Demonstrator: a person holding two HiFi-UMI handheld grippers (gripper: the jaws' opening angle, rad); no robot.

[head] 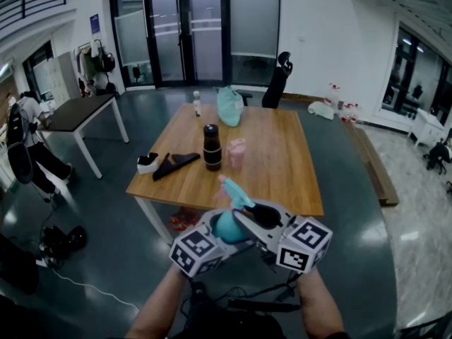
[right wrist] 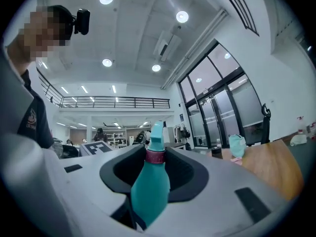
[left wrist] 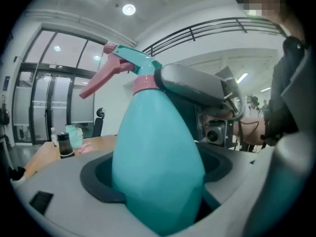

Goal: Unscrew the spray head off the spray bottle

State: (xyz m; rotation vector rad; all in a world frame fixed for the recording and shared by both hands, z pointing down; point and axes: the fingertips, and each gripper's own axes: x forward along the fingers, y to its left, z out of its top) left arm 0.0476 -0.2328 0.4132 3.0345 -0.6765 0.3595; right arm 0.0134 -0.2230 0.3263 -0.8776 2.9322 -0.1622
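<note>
My left claw (left wrist: 157, 204) clamps bottle (left wrist: 158, 152); right claw (right wrist: 156, 168) grips head (right wrist: 156, 141) at collar. Next: twist head loose, bottle steady.

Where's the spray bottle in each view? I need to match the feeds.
Head view: spray bottle, bottom centre, nearer than the table.
Left gripper view: spray bottle fills the centre, spray head at upper left.
Right gripper view: spray bottle, low centre.
Shared landmark: green bag on the table: upper centre, left side, right of centre, in that order.
</note>
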